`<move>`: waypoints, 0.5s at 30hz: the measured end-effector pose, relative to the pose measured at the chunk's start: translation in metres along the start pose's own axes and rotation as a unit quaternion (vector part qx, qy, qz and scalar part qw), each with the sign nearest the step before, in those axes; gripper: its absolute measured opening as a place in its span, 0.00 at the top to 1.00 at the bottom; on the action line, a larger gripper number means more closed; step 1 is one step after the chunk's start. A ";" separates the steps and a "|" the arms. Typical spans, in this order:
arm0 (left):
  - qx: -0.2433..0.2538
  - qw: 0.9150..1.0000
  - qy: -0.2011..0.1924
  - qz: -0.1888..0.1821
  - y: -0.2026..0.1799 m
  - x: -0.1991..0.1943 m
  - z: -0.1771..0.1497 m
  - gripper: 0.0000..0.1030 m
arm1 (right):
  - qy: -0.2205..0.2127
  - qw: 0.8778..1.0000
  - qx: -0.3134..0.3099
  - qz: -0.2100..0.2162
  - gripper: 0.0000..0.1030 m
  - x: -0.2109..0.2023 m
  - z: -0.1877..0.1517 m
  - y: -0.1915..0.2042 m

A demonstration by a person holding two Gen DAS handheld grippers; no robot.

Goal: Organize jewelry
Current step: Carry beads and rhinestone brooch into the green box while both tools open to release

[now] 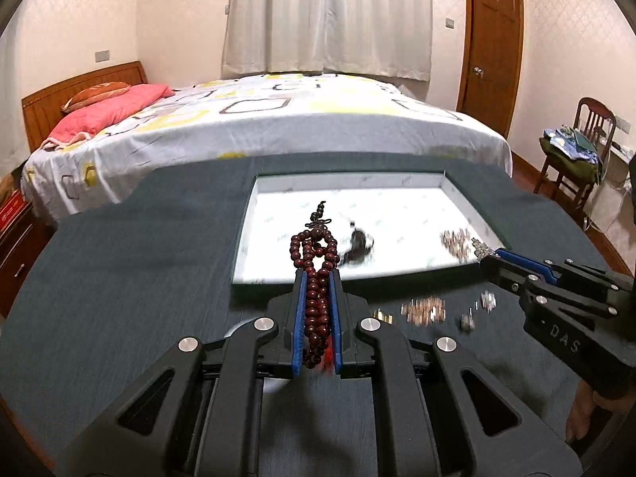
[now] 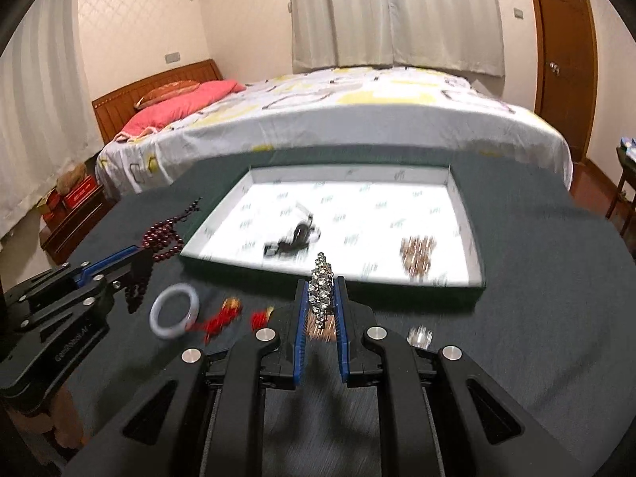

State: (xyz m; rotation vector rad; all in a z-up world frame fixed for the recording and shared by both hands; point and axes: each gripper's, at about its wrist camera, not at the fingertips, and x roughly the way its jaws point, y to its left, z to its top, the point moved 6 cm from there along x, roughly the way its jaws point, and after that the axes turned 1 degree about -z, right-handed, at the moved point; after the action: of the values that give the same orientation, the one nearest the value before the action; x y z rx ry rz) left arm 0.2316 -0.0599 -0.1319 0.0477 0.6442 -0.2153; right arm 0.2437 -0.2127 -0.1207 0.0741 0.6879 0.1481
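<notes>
Two claws are angling downward over the dark green desk (image 1: pixel 119 258), each one clamped on a piece of jewelry. Ahead of both, the shallow white tray (image 2: pixel 473 246) is sitting on the desk with its long side across the view, holding a blurred dark item (image 2: pixel 292 236) and a coppery cluster (image 2: pixel 417 256). The left claw (image 1: pixel 316 298) is gripping a strand of dark red beads (image 1: pixel 314 262), whose length is running forward along the fingers, with loops poking out past the tips toward the tray. The right claw (image 2: pixel 321 302) is pinching a sparkling crystal bracelet (image 2: pixel 322 282), also lying lengthwise between its blue pads. Raised letters "DAS" are showing on the right claw's body in the left wrist view. A pale bangle (image 2: pixel 175 316) is lying flat on the desk.
</notes>
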 end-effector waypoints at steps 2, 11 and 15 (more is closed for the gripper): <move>0.001 1.000 -0.003 -0.002 -0.001 0.015 0.015 0.89 | -0.005 1.000 -0.002 -0.003 0.87 0.007 0.011 -0.002; 0.001 1.000 0.004 -0.001 0.002 0.088 0.056 0.89 | 0.001 1.000 -0.003 -0.015 0.87 0.062 0.044 -0.014; -0.008 0.998 0.055 -0.001 0.011 0.127 0.038 0.89 | 0.036 0.999 0.001 -0.014 0.87 0.095 0.036 -0.019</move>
State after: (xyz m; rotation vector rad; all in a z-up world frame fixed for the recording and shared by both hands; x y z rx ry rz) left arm 0.3554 -0.0767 -0.1778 0.0442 0.7557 -0.2107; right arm 0.3411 -0.2173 -0.1546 0.0608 0.7615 0.1247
